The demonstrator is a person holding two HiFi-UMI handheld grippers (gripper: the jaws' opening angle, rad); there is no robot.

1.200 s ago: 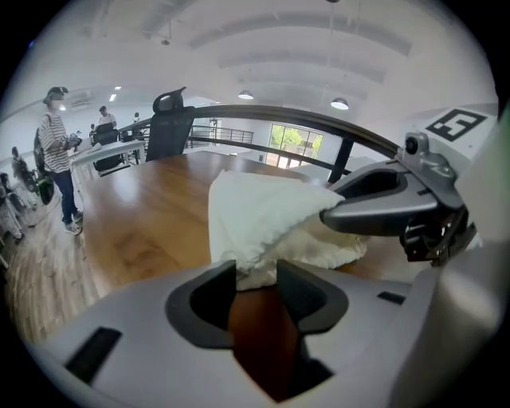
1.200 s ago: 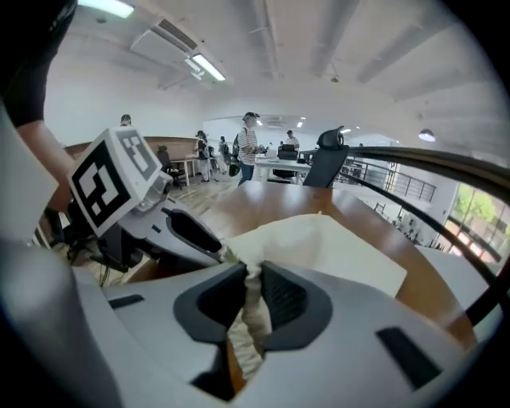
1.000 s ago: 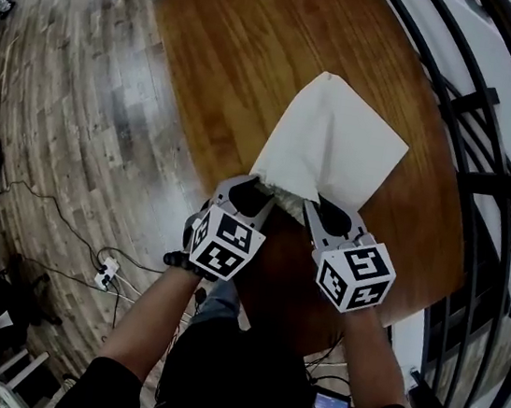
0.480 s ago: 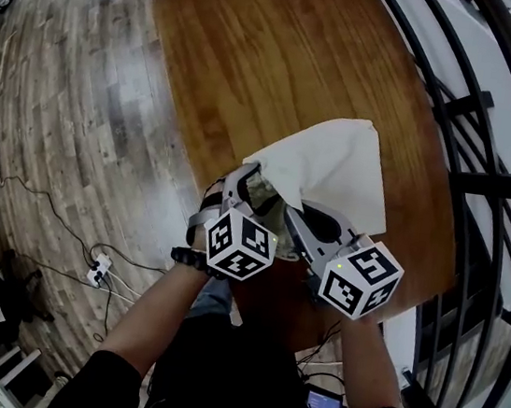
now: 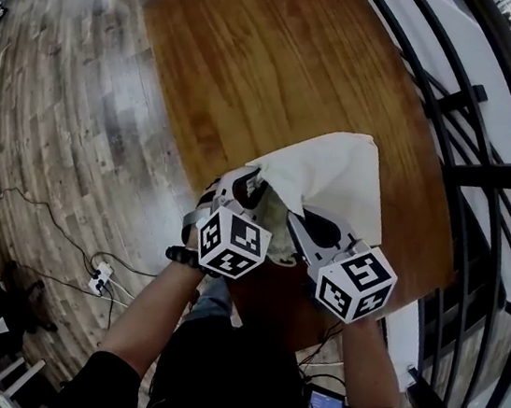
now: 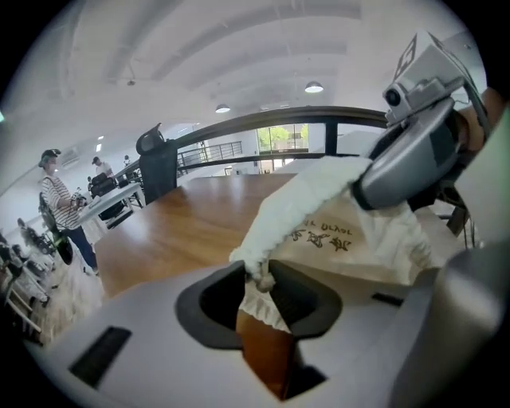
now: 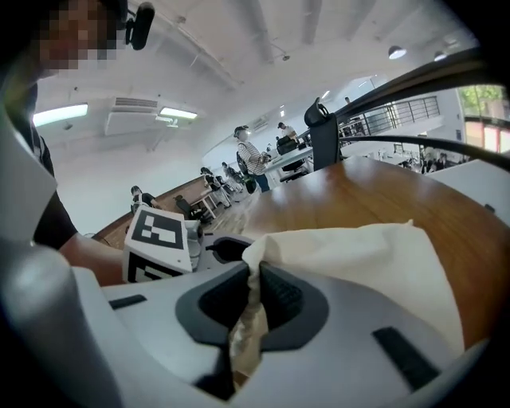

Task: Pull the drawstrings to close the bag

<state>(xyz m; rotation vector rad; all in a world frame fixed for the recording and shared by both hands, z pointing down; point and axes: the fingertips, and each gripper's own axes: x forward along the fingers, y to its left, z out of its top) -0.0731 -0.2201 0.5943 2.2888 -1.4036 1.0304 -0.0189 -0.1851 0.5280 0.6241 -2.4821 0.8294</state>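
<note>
A cream cloth bag (image 5: 335,177) lies on the brown wooden table (image 5: 256,66), its mouth turned toward me and raised off the top. My left gripper (image 5: 244,187) is at the mouth's left corner. Its jaws have just been closing, and in the left gripper view (image 6: 259,279) they pinch the knotted drawstring (image 6: 261,279) with gathered hem below it. My right gripper (image 5: 304,224) holds the mouth's right side. In the right gripper view (image 7: 253,295) it is shut on a fold of the bag's edge (image 7: 256,267). Dark print (image 6: 323,239) shows on the cloth.
A black railing (image 5: 485,183) runs along the table's right side. Wood floor with cables and a power strip (image 5: 99,275) lies to the left. The table's near edge (image 5: 271,295) is just below the grippers. People and desks (image 6: 72,215) stand far off.
The bag has slid toward me and its mouth has lifted and bunched. Both grippers have come closer together, and the left one has closed on the drawstring at the left corner.
</note>
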